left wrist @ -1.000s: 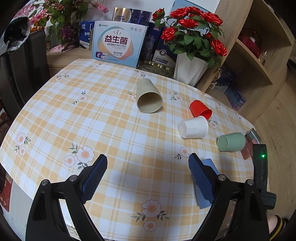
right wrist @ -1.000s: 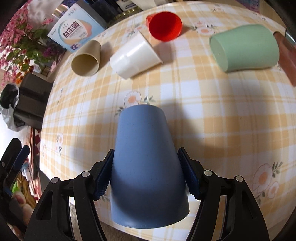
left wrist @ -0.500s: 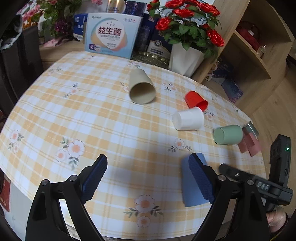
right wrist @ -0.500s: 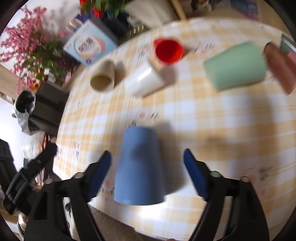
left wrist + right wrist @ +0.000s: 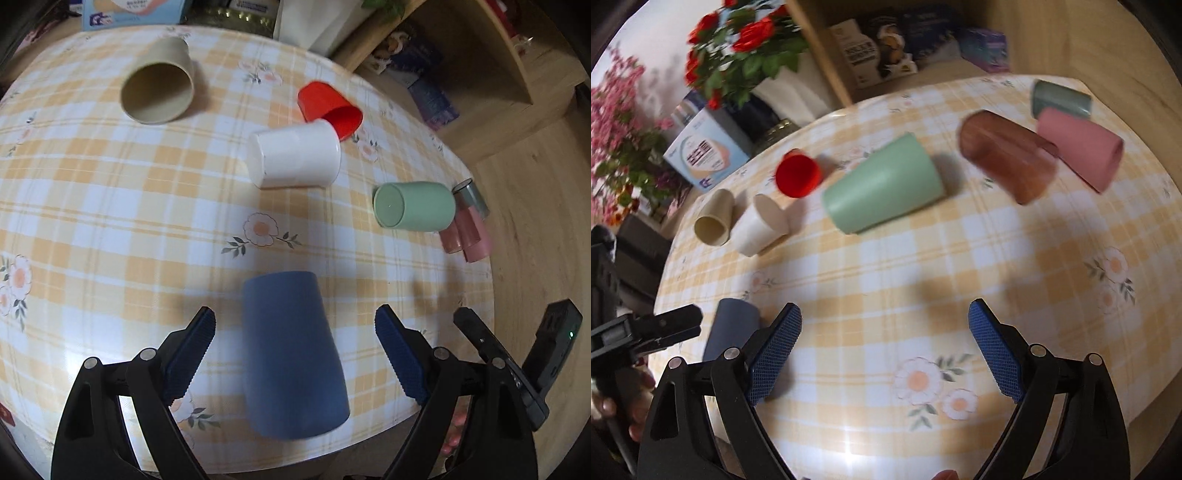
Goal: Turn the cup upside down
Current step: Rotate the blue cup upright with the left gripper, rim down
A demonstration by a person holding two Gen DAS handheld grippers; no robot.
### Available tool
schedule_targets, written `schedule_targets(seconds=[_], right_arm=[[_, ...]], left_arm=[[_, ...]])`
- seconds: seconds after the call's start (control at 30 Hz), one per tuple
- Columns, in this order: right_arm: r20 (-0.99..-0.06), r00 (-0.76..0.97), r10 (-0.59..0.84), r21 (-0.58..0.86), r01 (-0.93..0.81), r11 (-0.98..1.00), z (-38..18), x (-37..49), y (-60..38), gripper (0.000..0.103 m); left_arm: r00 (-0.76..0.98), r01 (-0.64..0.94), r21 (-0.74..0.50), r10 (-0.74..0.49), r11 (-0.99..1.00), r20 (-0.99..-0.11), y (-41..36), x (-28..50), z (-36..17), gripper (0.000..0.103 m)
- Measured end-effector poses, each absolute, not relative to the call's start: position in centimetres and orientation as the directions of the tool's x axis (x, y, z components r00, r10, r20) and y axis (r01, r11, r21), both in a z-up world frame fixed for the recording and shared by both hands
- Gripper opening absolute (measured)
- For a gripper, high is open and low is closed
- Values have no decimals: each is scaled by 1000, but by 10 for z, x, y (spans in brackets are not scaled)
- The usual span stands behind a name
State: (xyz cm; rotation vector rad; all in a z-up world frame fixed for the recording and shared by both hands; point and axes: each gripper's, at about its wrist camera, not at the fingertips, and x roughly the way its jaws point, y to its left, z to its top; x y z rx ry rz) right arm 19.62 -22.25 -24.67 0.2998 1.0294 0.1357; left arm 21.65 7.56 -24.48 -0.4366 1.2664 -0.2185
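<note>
A blue cup (image 5: 291, 354) stands upside down near the table's front edge, between the open fingers of my left gripper (image 5: 295, 354), which do not touch it. It also shows at the lower left of the right wrist view (image 5: 729, 326). My right gripper (image 5: 886, 350) is open and empty over bare tablecloth, to the right of the blue cup. Other cups lie on their sides: green (image 5: 415, 210), white (image 5: 295, 153), red (image 5: 328, 105), beige (image 5: 159, 85).
Brown (image 5: 1008, 160), pink (image 5: 1078, 147) and grey-green (image 5: 1060, 98) cups lie at the table's right edge. A white vase of red roses (image 5: 746, 40), boxes (image 5: 705, 153) and a wooden shelf stand behind the table. The checked tablecloth (image 5: 110, 206) covers the round table.
My right gripper opened, let go of the blue cup and moved right. My left gripper moved right and forward, so its open fingers now stand on either side of the blue cup.
</note>
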Motion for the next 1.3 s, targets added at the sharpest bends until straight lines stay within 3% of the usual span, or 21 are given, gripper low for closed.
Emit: schedule_targets(seconds=[0.23,0.77,0.83,1.3], right_arm=[[-826,523,211,275,46,960,-250,196,-239,89],[-837,501,222,293,67,954,-261,195,-247,89],[-838,500,220,293,70,954,-261,194,-247,89],[-843,490,220,286,62,956,-260,193,-244,89]], left_arm=[[188,-122,-388,-362,914,-913,64,242,-268,65],[114,-86,-251,-241,964,-964,54,251,-287,61],[131,-76,-259,-248,963,-960,54,249,-286,55],[343,-33,-263,-236,964,-909,81,180,-235,54]])
